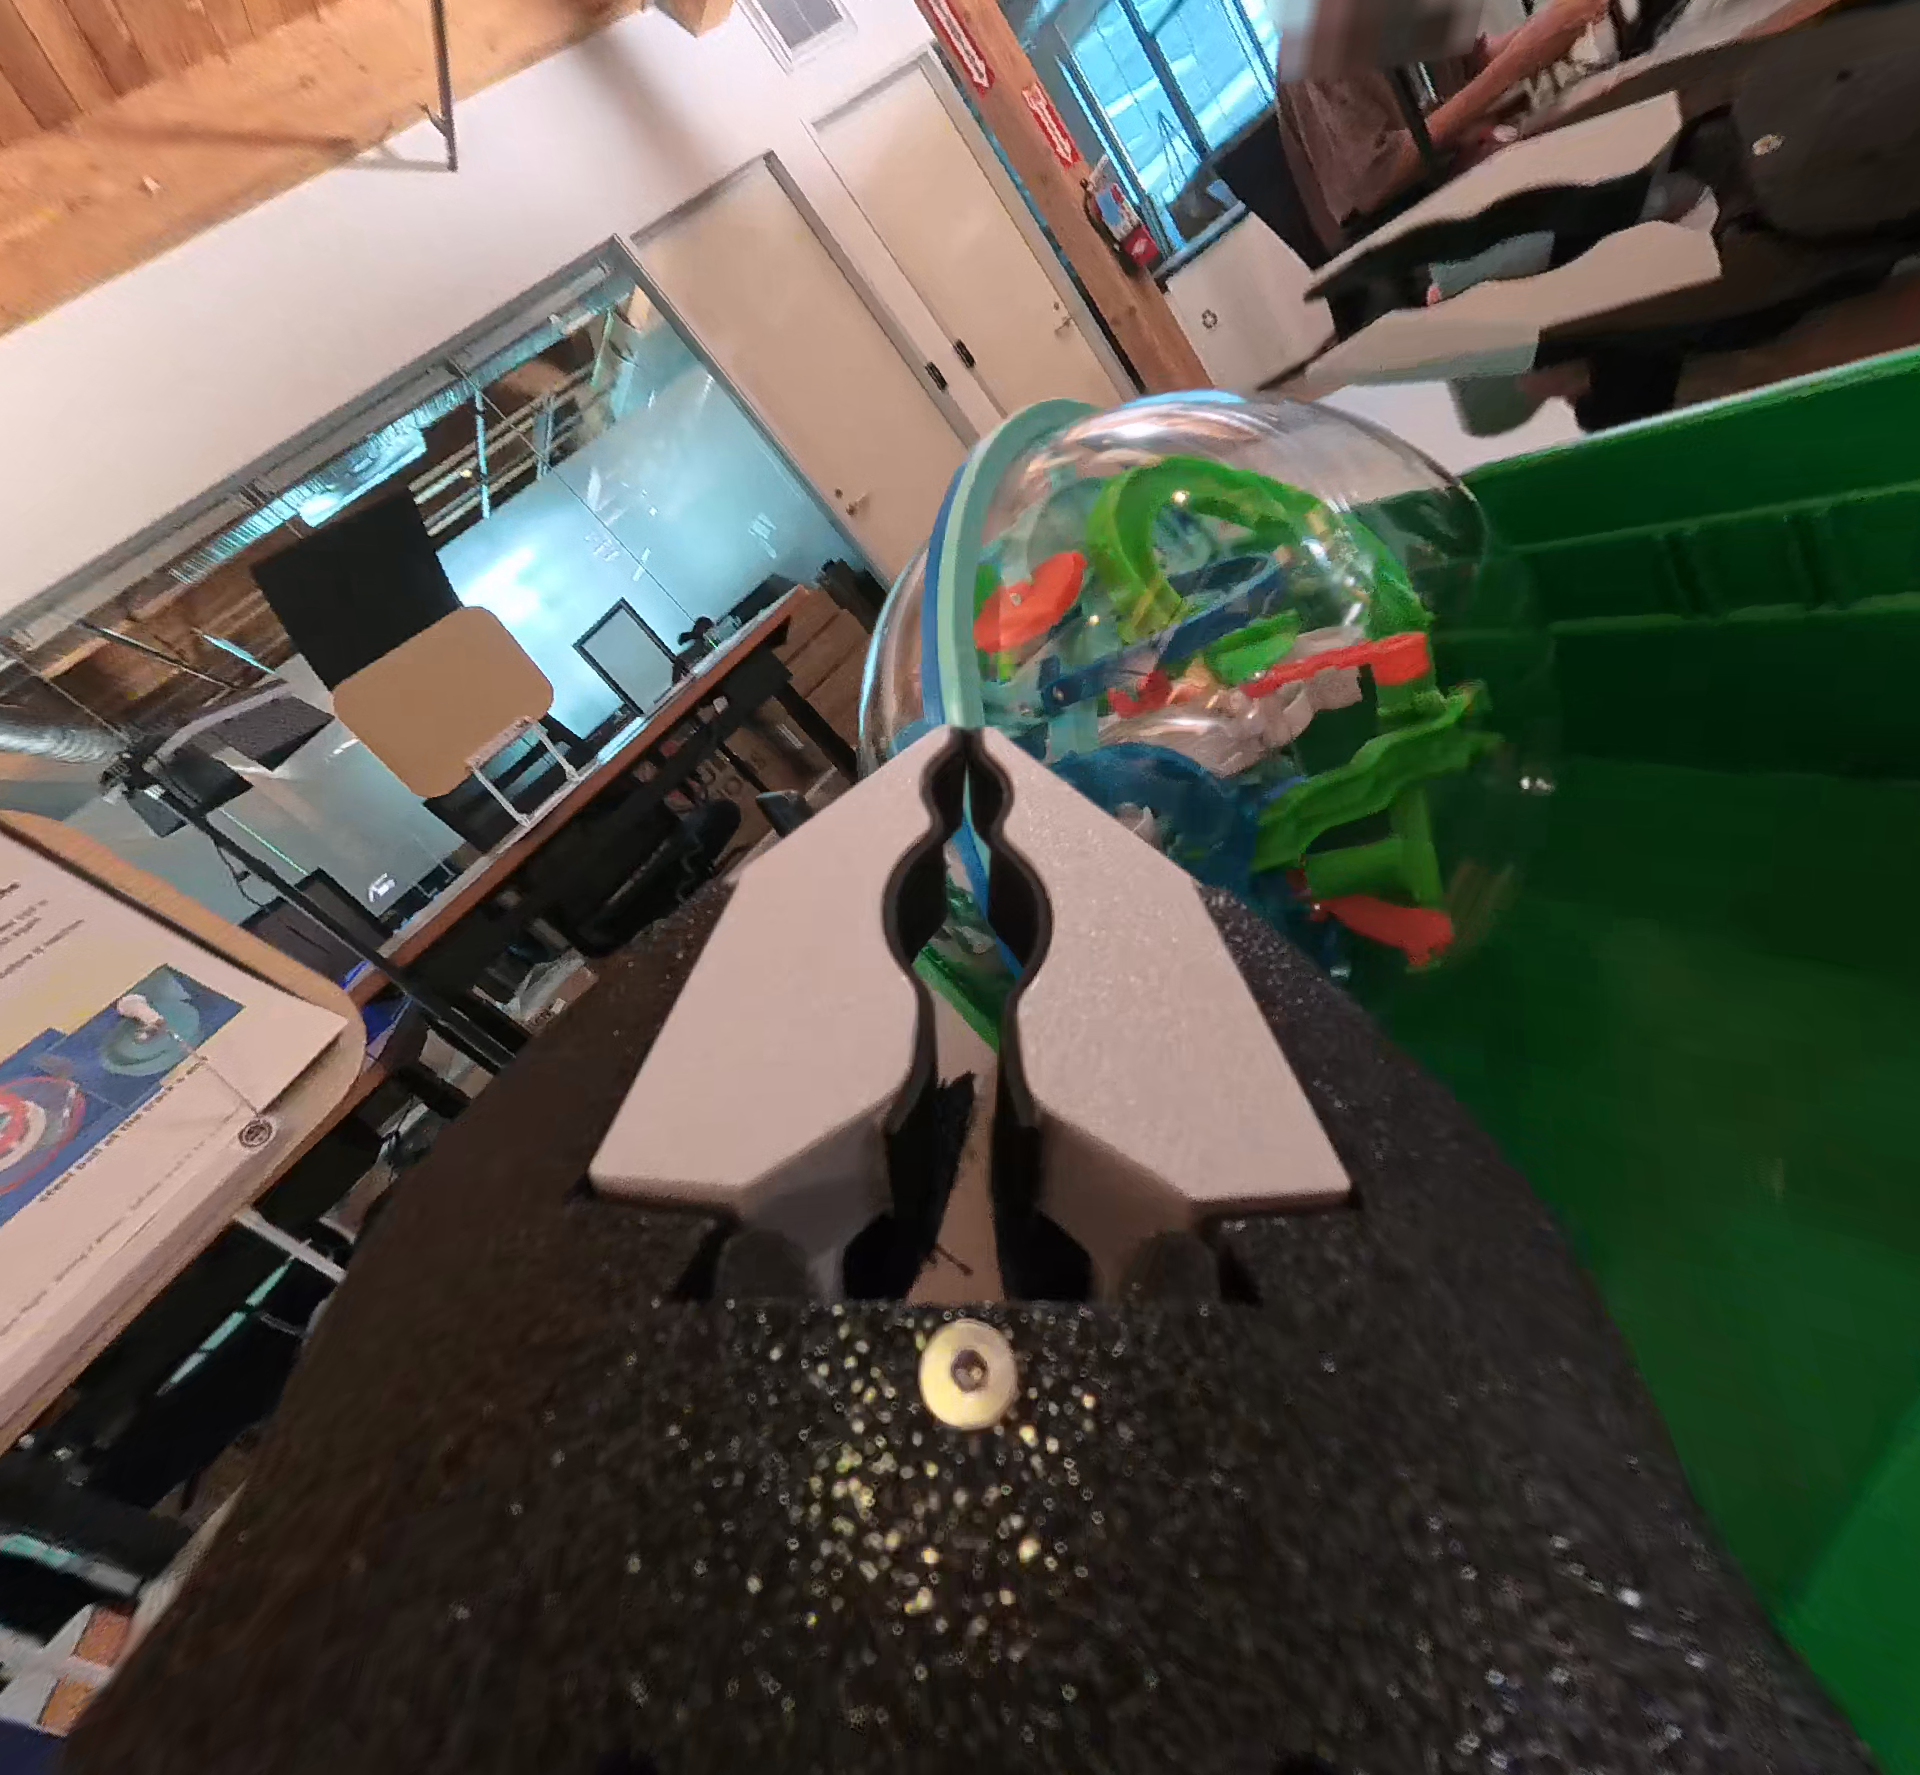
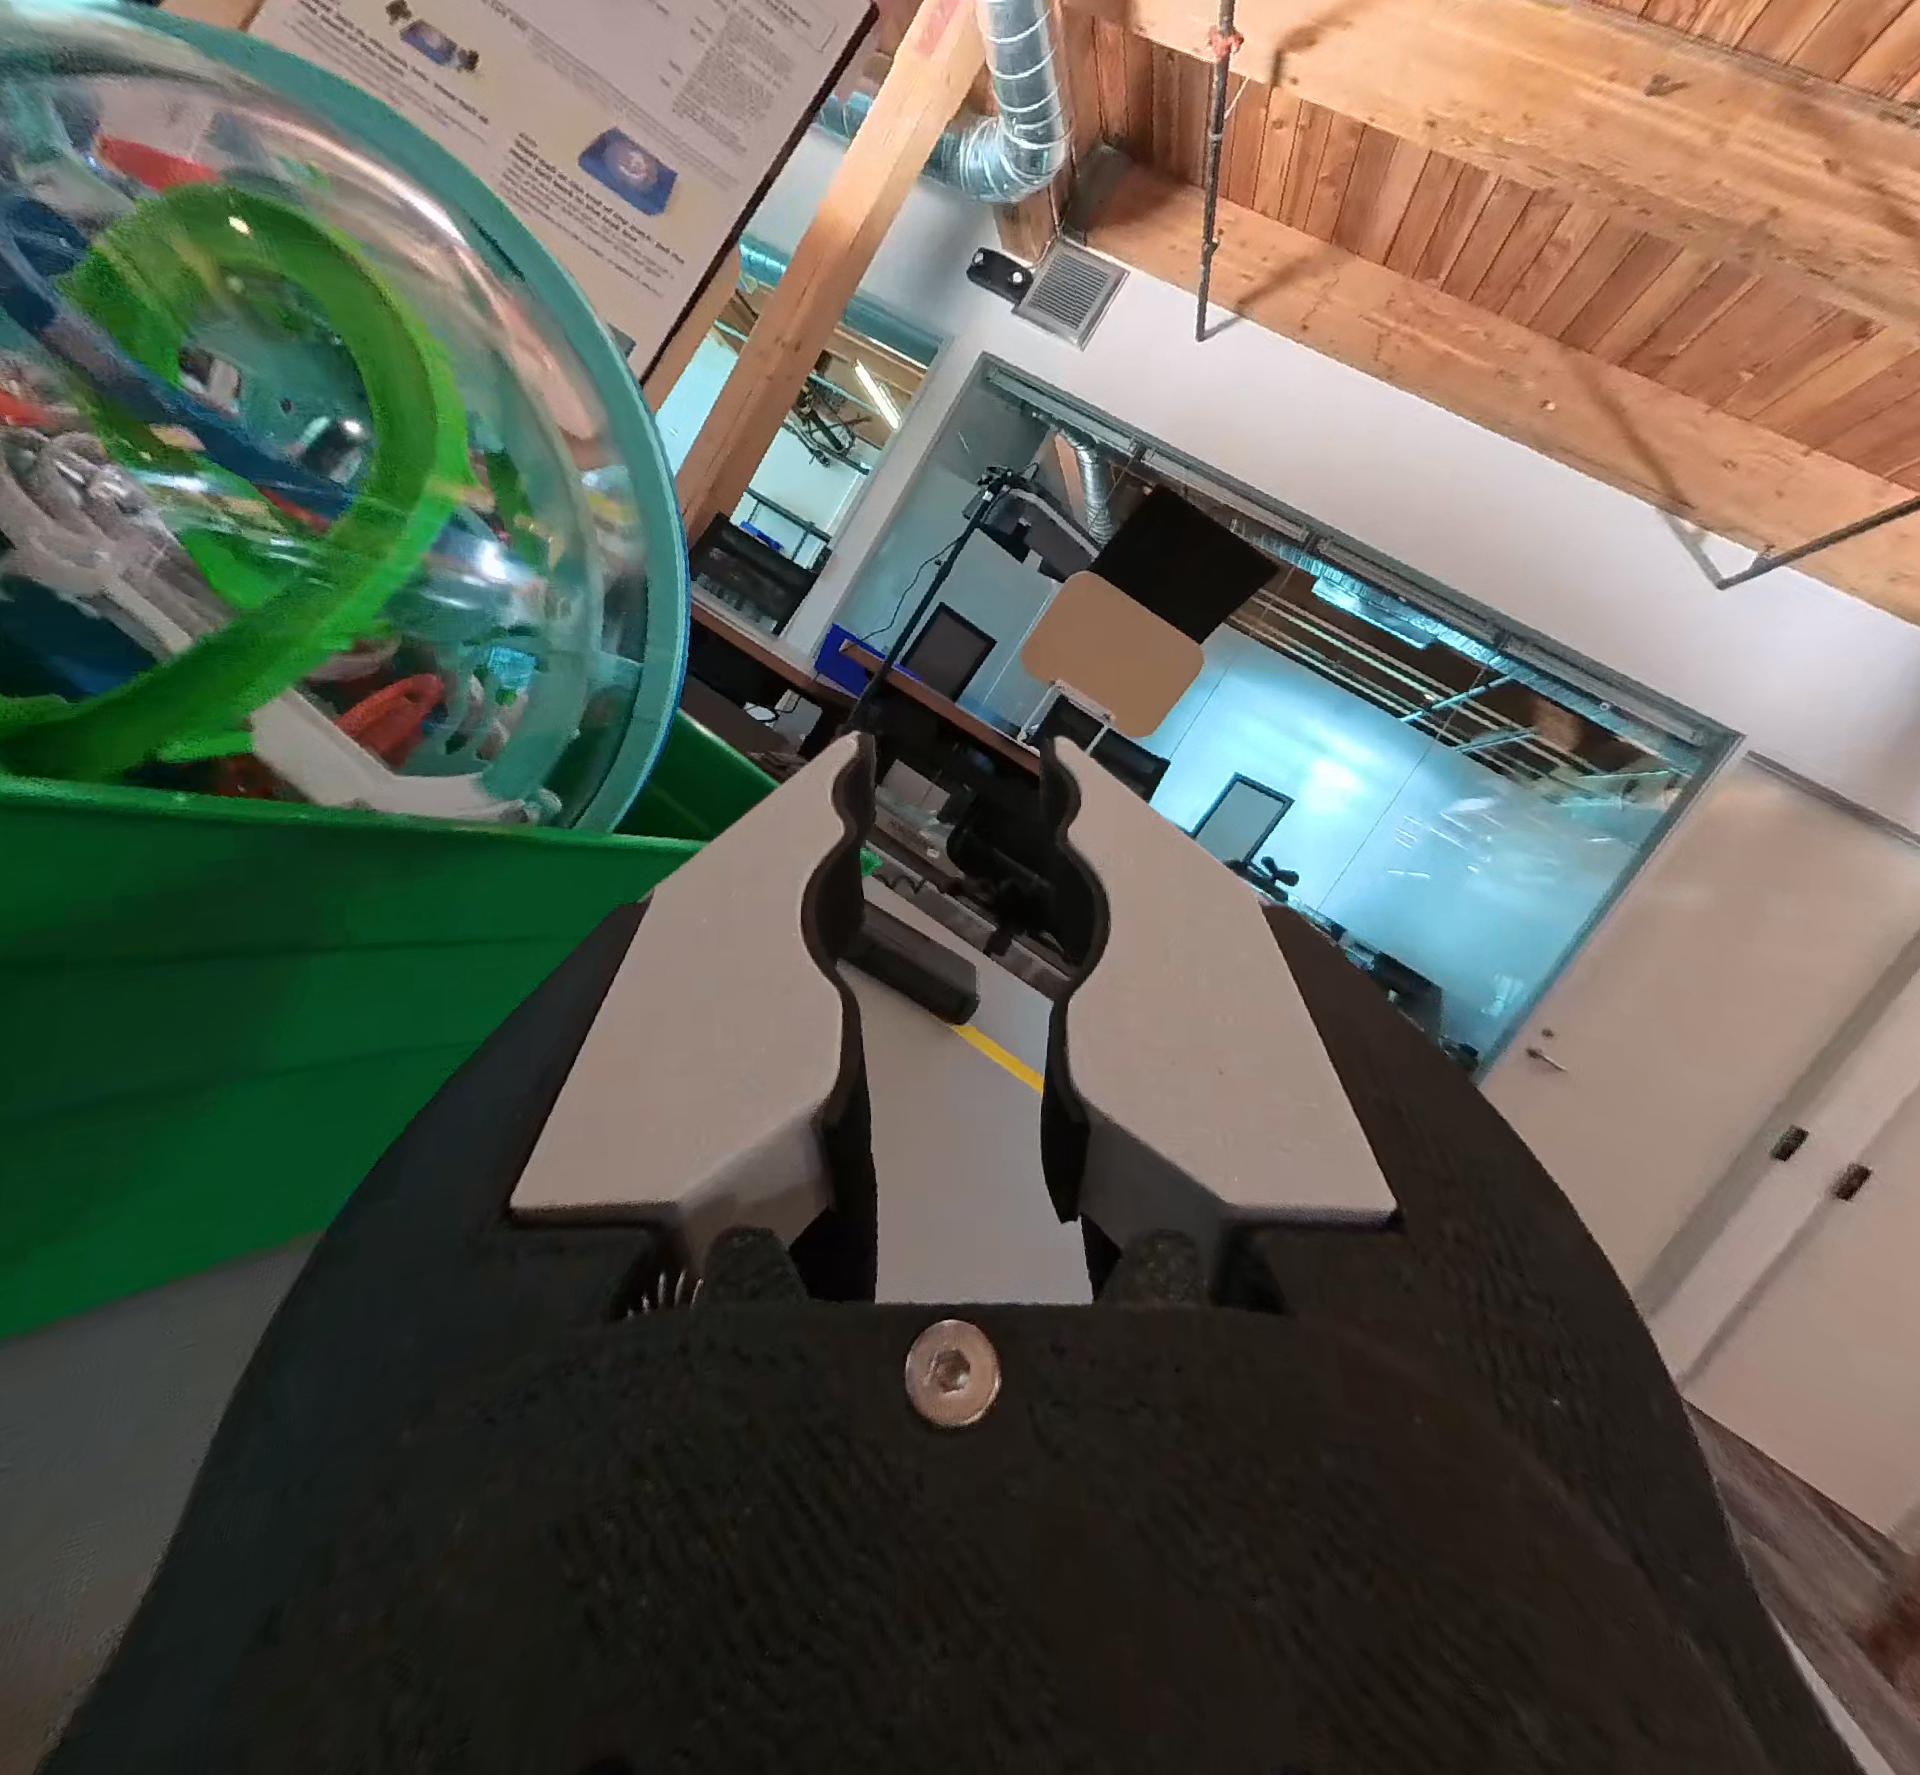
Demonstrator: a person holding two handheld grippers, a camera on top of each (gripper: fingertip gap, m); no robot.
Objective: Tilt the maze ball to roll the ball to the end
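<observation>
Teal rim band of the maze ball (image 1: 1174, 624) pinched by left claw (image 1: 968, 738), right claw (image 2: 956, 754) open, holding nothing

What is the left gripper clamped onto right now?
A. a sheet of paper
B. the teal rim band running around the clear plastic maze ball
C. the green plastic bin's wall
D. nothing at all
B: in the left wrist view the left gripper has its fingertips closed on the teal rim band of the clear plastic maze ball.

Open-plan office-workshop (timber ceiling (image 2: 1507, 115)): long desks (image 1: 665, 686), glass-walled room (image 2: 1351, 738).
</observation>
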